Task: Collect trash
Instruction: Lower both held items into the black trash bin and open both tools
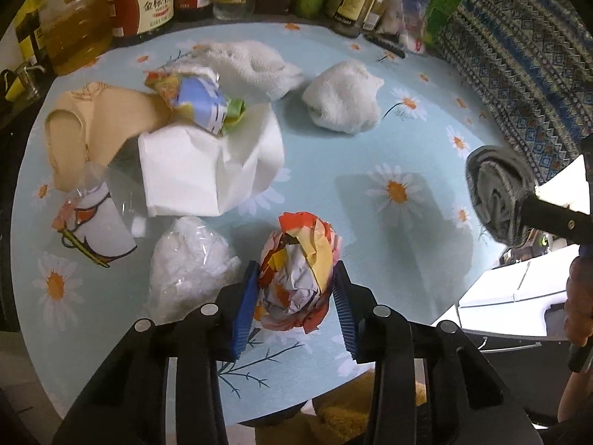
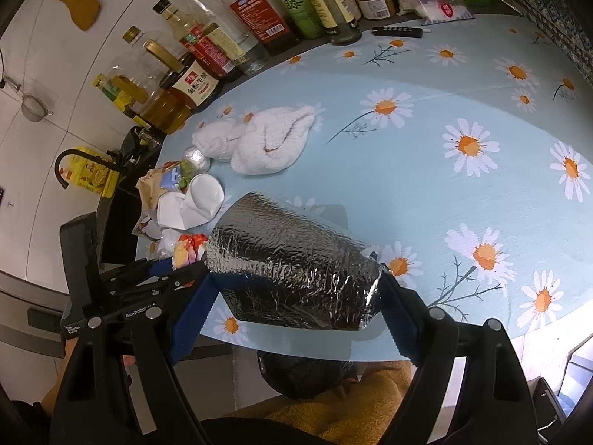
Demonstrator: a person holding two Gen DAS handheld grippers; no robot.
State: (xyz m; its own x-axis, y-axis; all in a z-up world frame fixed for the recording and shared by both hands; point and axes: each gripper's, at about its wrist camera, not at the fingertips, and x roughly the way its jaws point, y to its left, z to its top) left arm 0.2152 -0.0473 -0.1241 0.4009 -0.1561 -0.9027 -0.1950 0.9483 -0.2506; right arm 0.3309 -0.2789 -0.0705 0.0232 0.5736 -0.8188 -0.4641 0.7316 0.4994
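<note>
My left gripper is shut on a crumpled red, yellow and white paper ball, near the table's front edge. My right gripper is shut on a silver foil bag, held on its side just above the table; the bag's open mouth shows in the left wrist view at the right. More trash lies at the left: a white paper box, a crumpled blue and yellow wrapper, a clear plastic wad, a printed paper cup and a beige paper bag.
The round table has a light blue daisy cloth. Two white towels lie in the middle. Bottles of oil and sauce line the far edge, with a black remote near them. A patterned fabric hangs at the right.
</note>
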